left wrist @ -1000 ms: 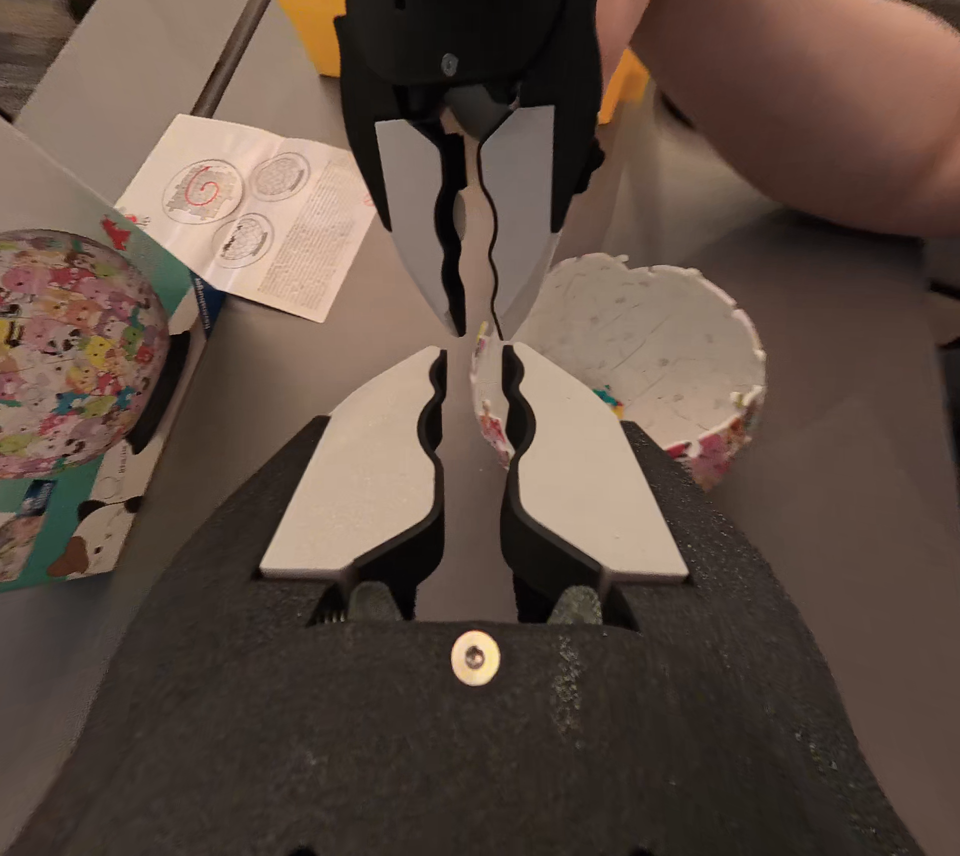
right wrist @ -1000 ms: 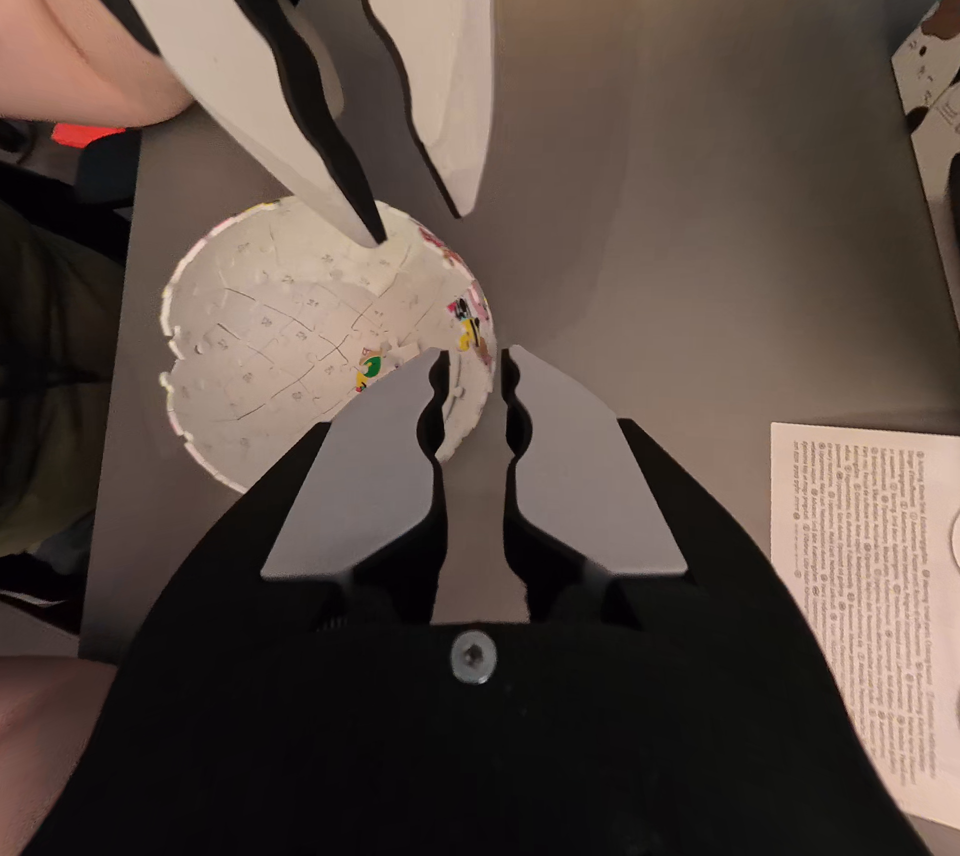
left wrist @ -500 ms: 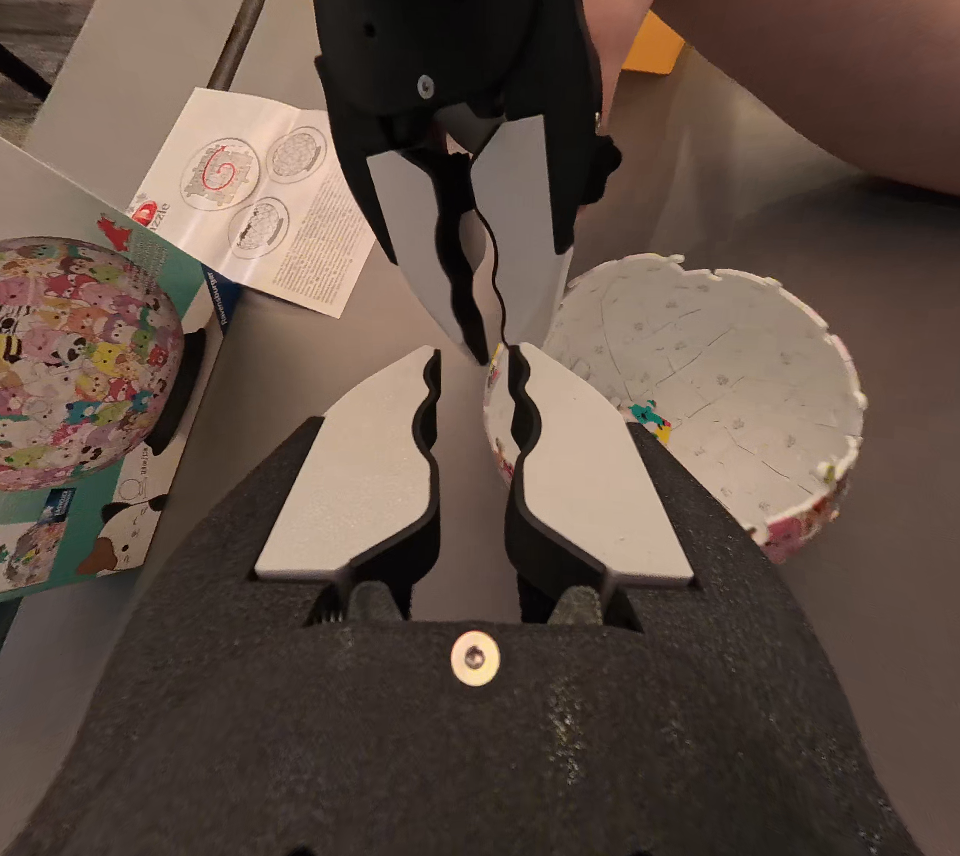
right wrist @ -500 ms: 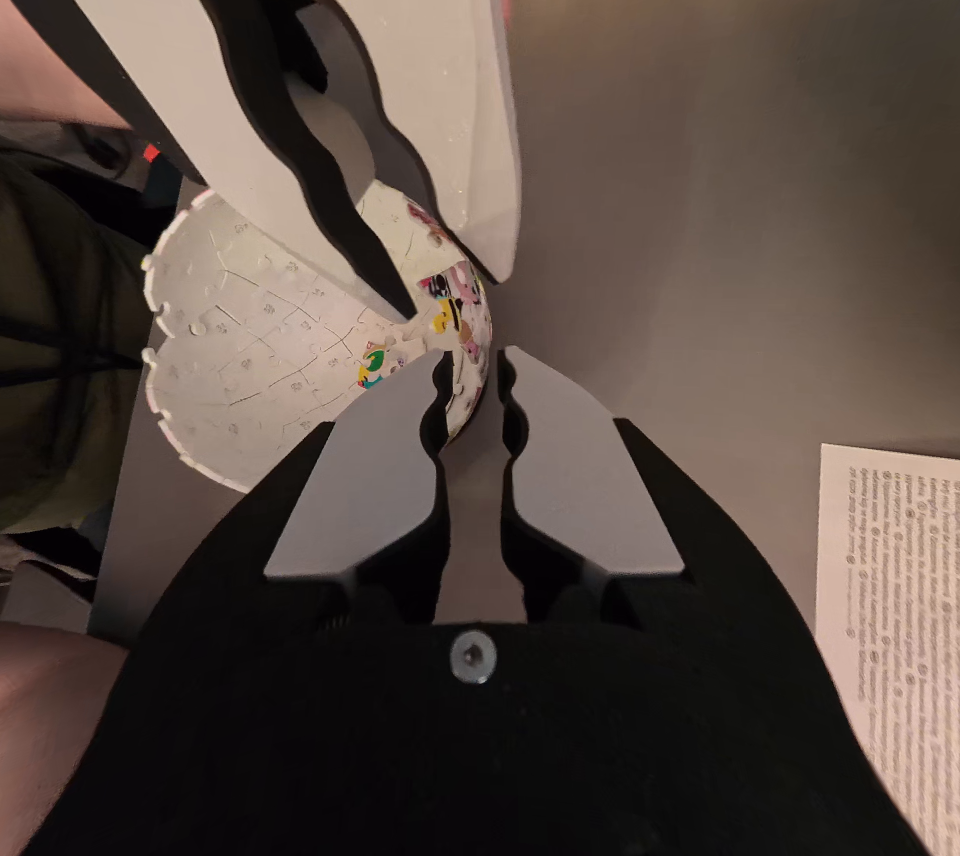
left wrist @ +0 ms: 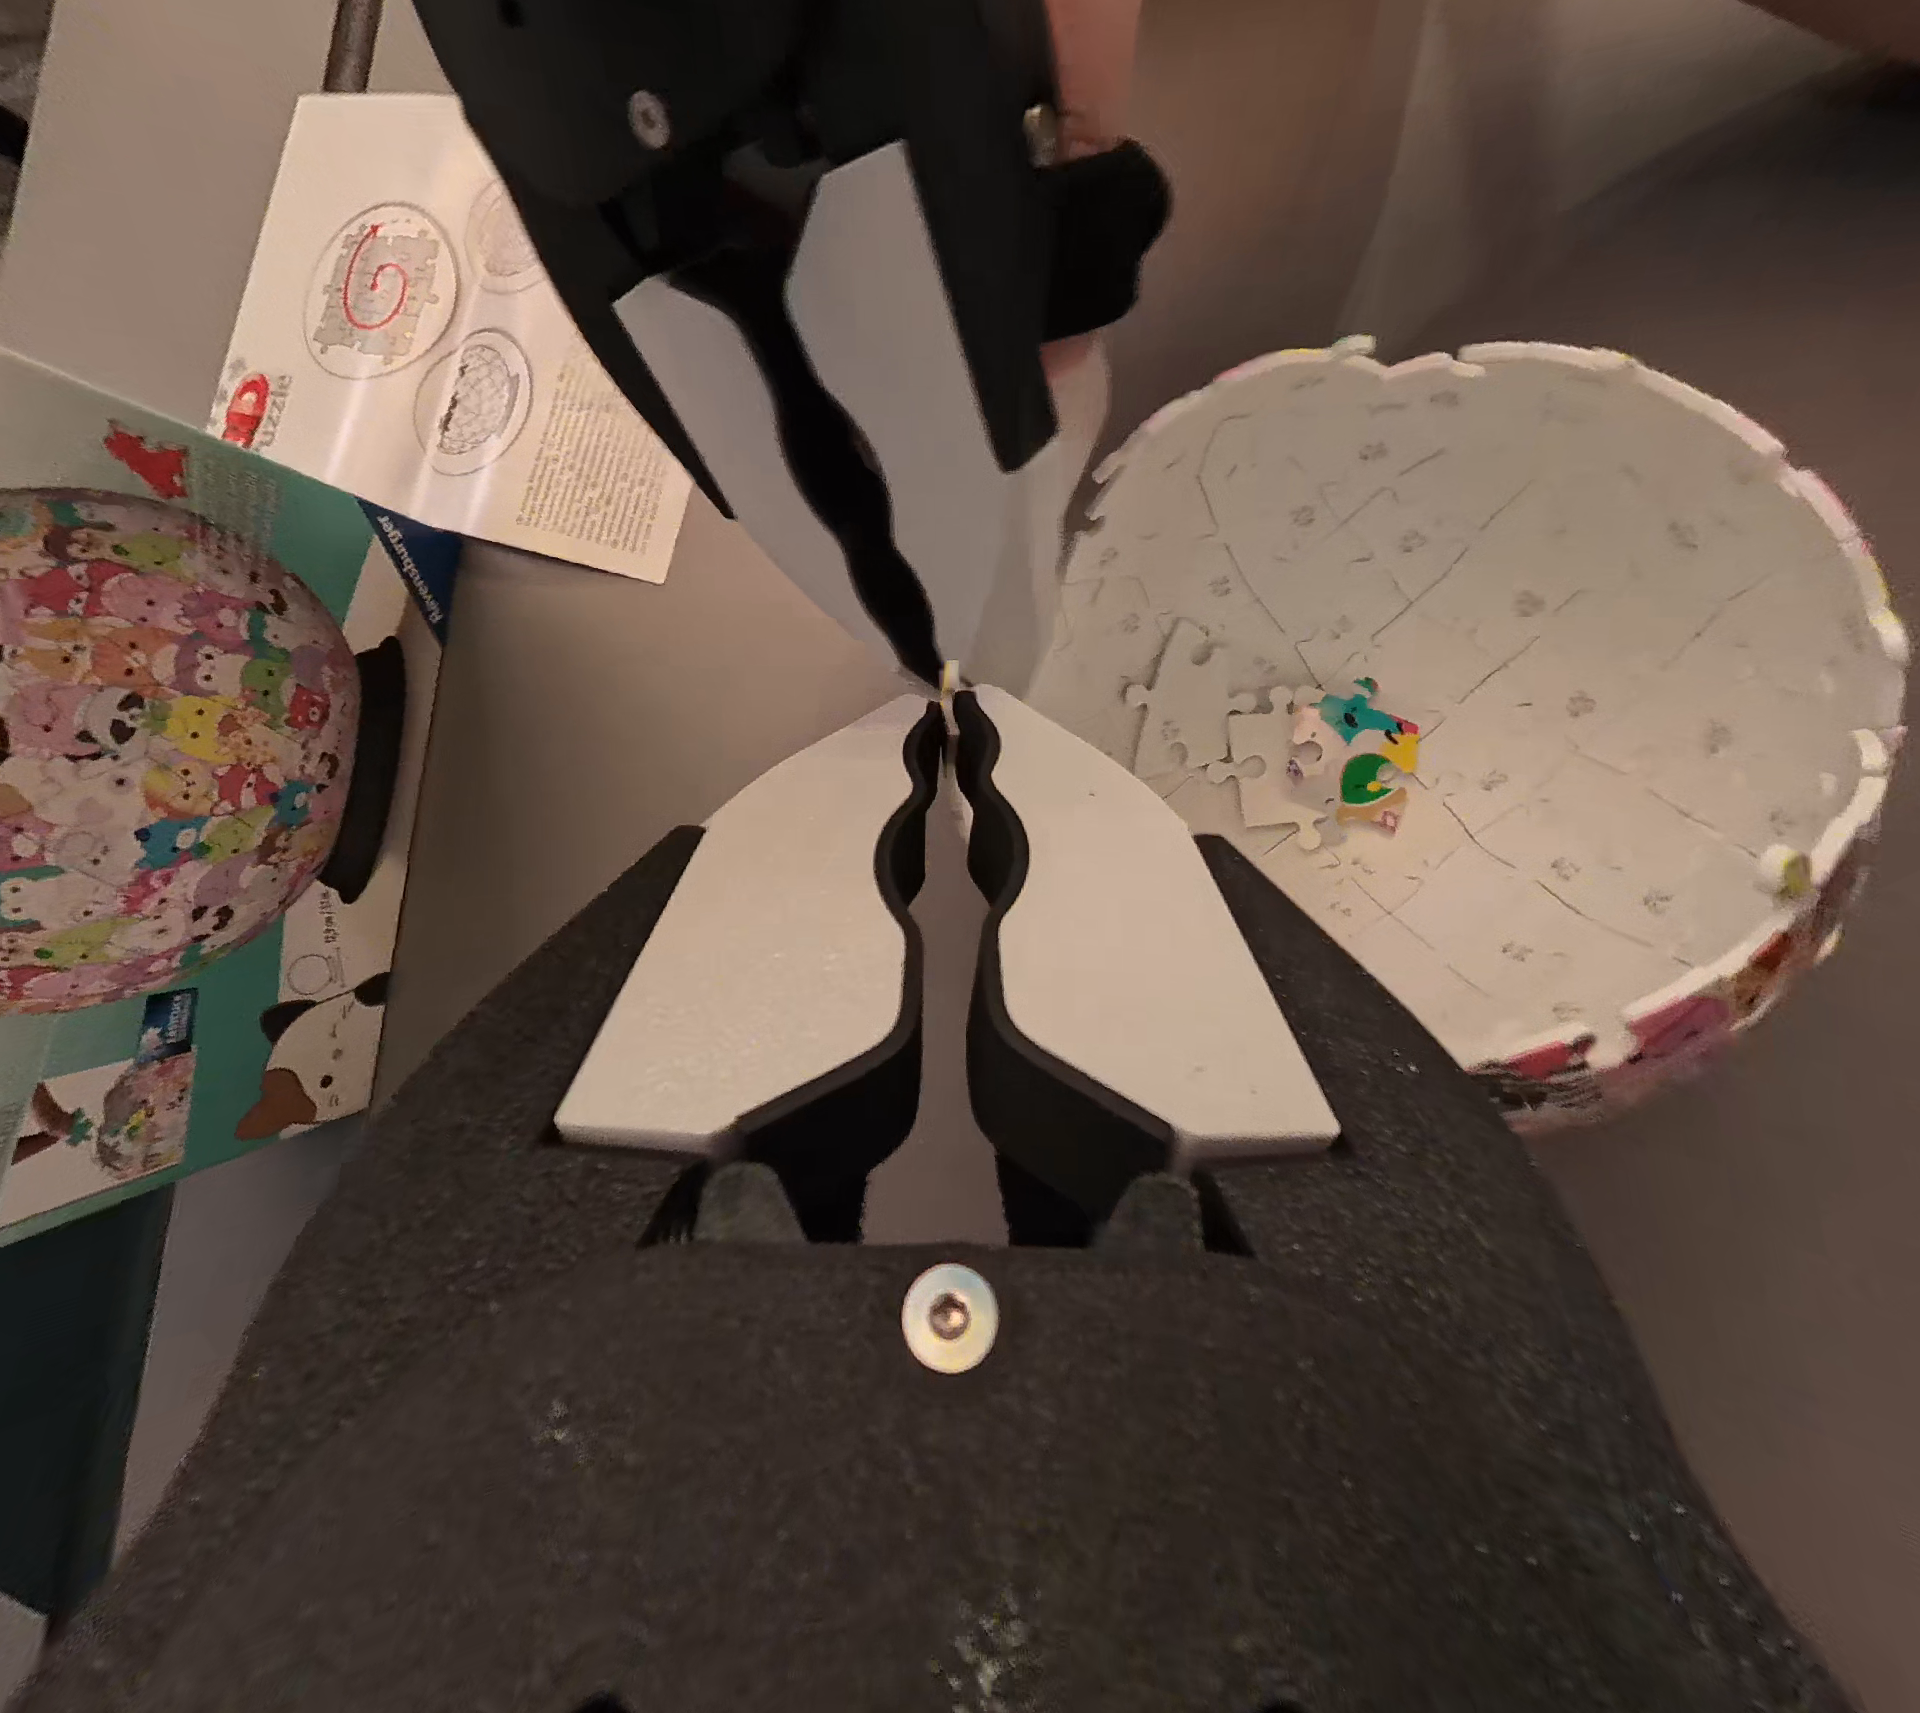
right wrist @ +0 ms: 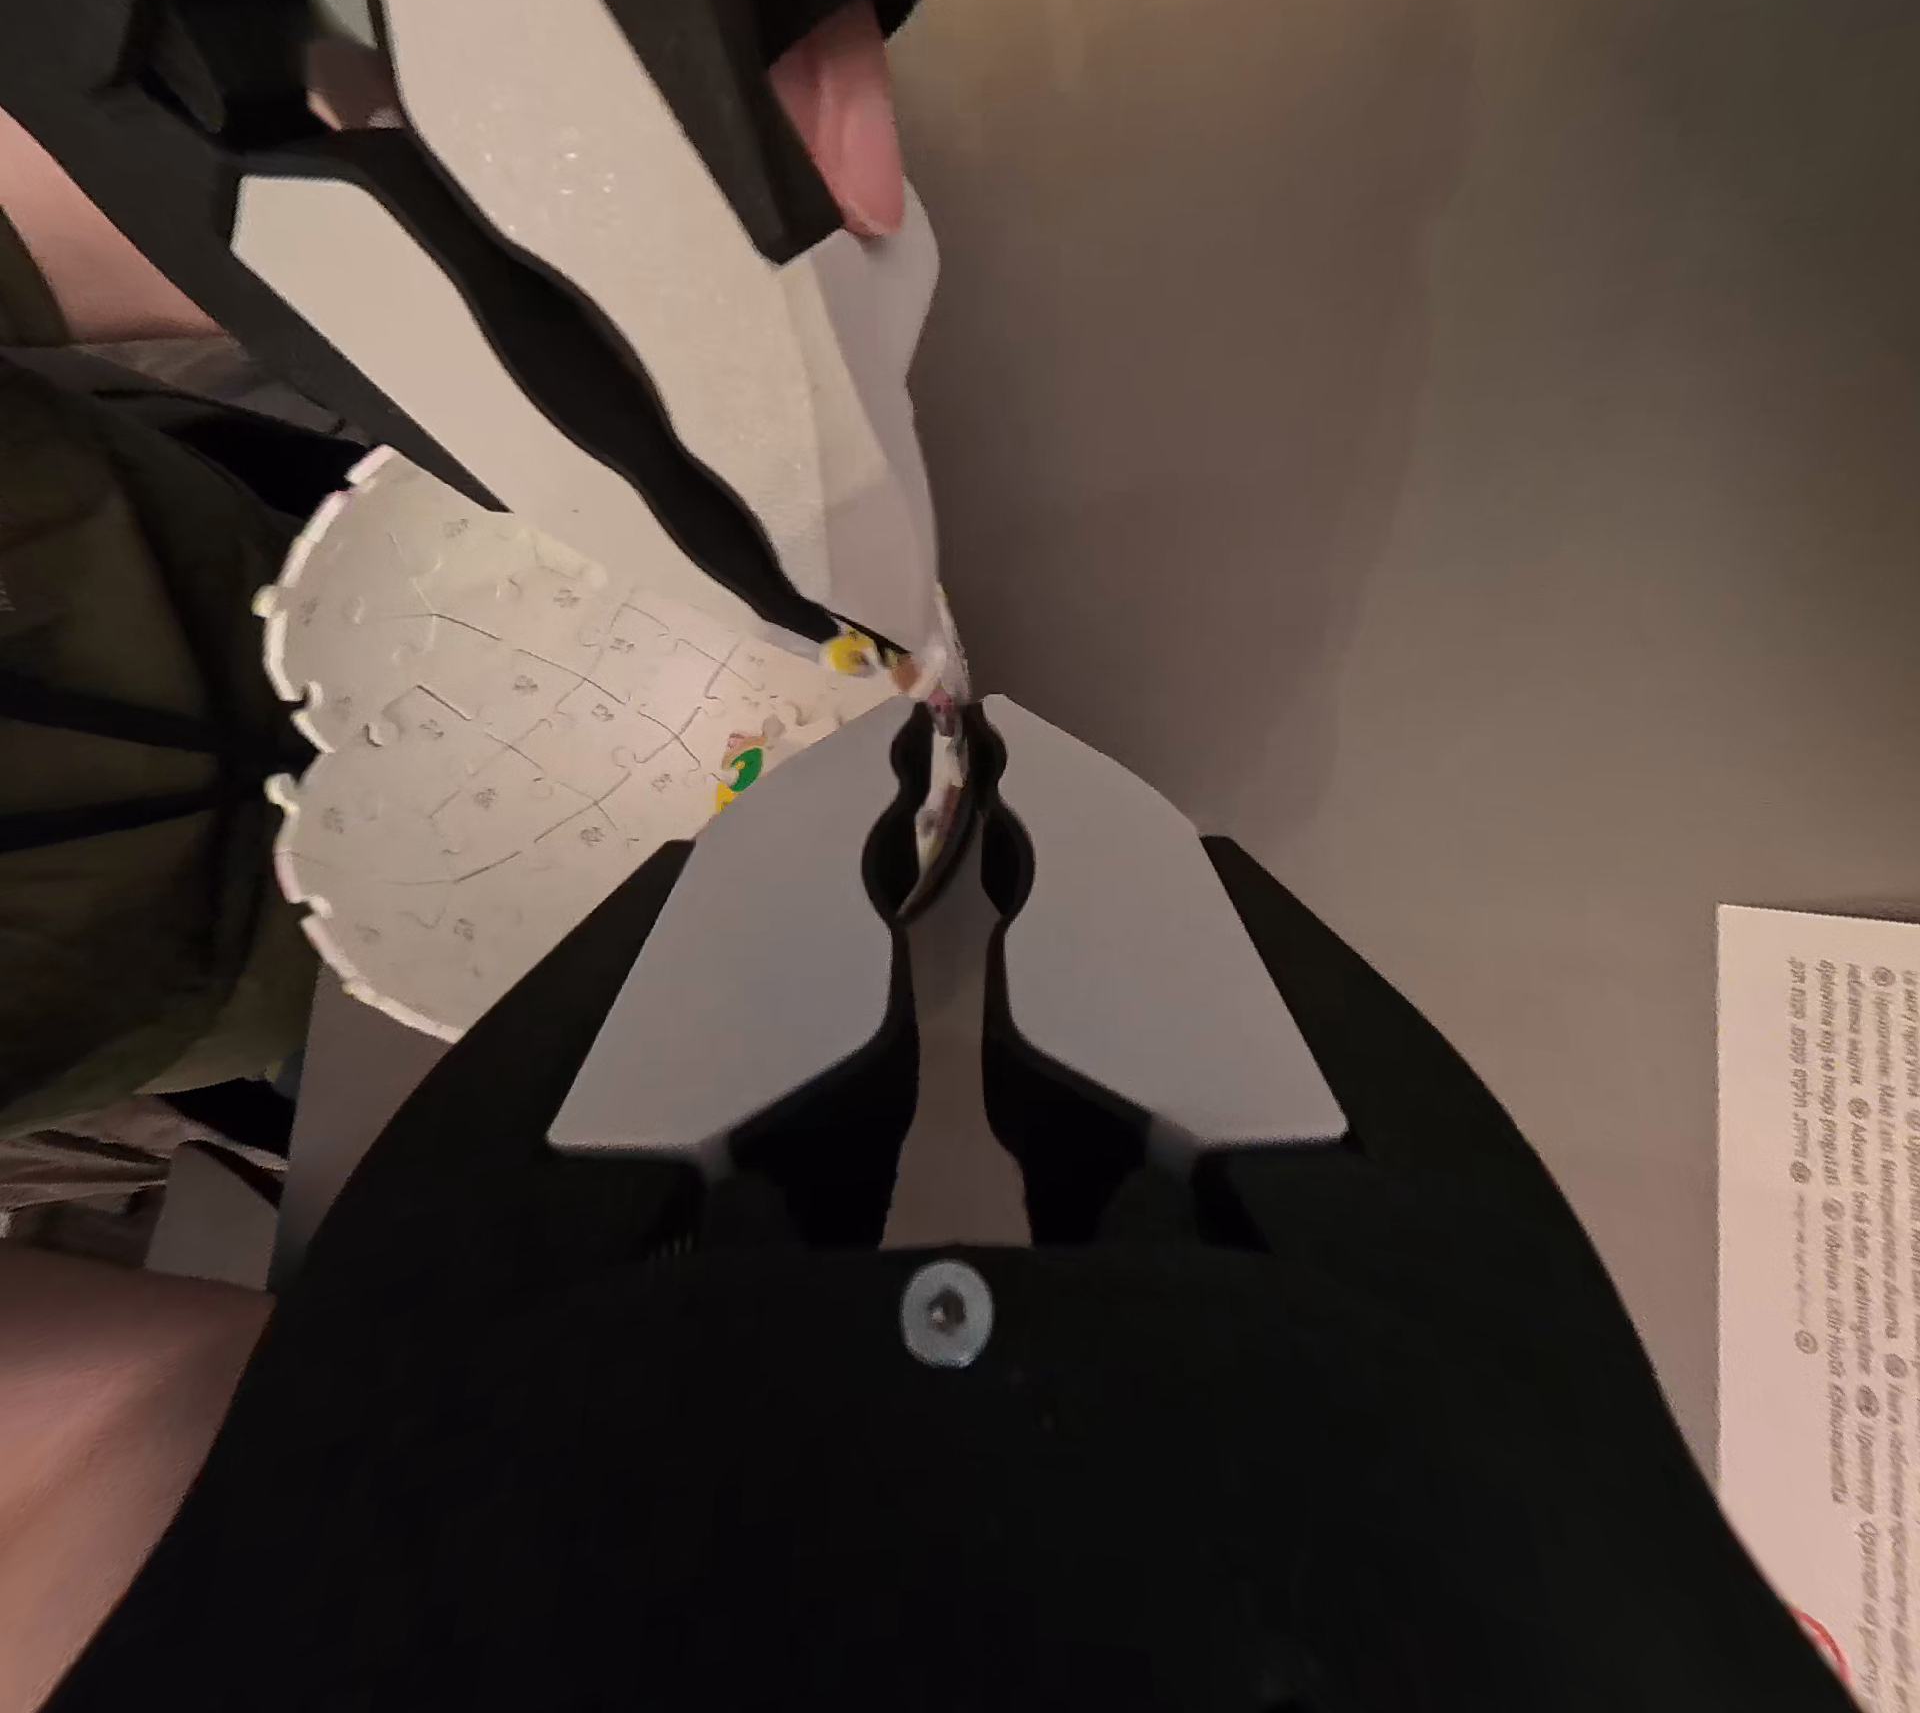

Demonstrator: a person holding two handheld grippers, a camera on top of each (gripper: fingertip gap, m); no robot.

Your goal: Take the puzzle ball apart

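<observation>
Now both my grippers pinch the same rim of the half ball (left wrist: 1538, 728): left gripper (left wrist: 948, 718) and right gripper (right wrist: 948, 718) closed tip to tip on it.

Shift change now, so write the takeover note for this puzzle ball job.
Left hand-held gripper: shut on the rim of the puzzle ball half.
Right hand-held gripper: shut on the same rim, tip to tip with the left.
The half sits on the grey table, loose pieces inside.
Done: ball is down to a half shell.
Left: break off this rim piece, then the rest.
</observation>
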